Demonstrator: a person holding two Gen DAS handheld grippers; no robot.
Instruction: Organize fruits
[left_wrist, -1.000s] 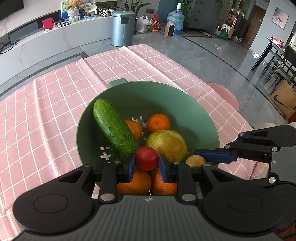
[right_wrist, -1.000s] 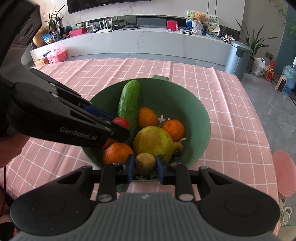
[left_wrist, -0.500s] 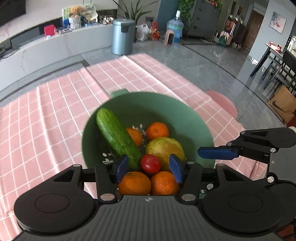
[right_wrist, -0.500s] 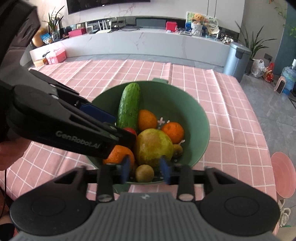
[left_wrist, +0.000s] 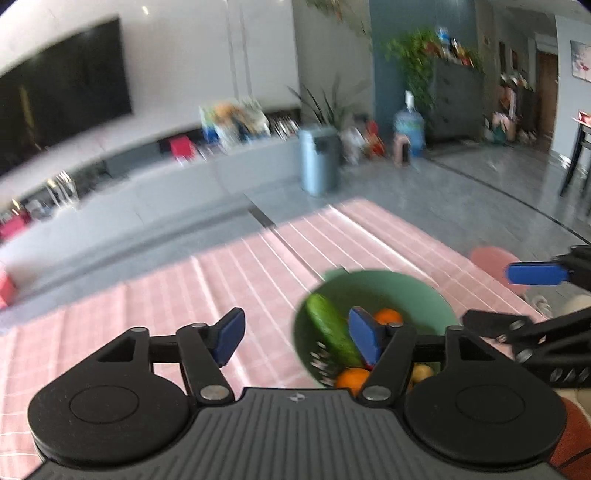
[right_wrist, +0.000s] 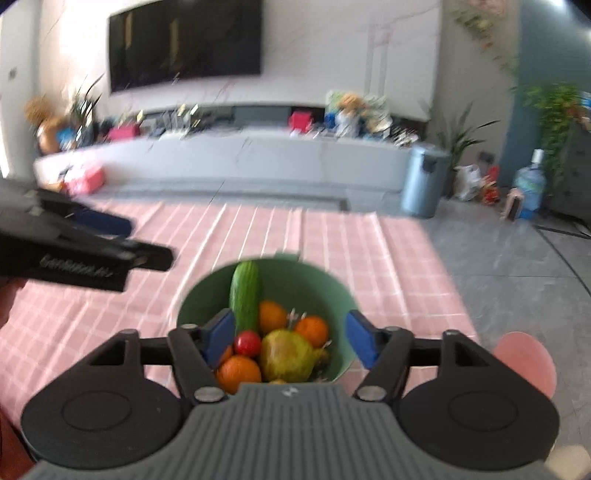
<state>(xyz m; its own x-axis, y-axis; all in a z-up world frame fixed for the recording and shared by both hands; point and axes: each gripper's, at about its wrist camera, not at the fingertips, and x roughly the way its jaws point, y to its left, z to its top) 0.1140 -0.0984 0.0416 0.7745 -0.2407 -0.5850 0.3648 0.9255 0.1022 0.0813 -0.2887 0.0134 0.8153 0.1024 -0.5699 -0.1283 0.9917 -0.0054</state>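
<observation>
A green bowl (right_wrist: 336, 295) on the pink checked tablecloth (right_wrist: 369, 251) holds a cucumber (right_wrist: 244, 291), a red tomato (right_wrist: 247, 343), a yellow-green pear (right_wrist: 286, 356) and several oranges (right_wrist: 238, 369). My right gripper (right_wrist: 291, 336) is open and empty, raised above the bowl's near side. My left gripper (left_wrist: 299, 339) is open and empty, raised to the left of the bowl (left_wrist: 417, 291); the cucumber (left_wrist: 332, 334) shows past its right finger. Both views are motion blurred.
The tablecloth (left_wrist: 221, 288) runs to the table's far edge. A pink stool (right_wrist: 528, 358) stands off the right edge. A grey bin (right_wrist: 424, 181) and a low white cabinet (right_wrist: 240, 158) stand on the floor beyond. The left gripper's body (right_wrist: 74, 254) sits at the left in the right wrist view.
Both grippers have opened wide, lifted and pulled back from the bowl. The tomato and the small brown fruit that they held now lie in the bowl. The left gripper swung left.
</observation>
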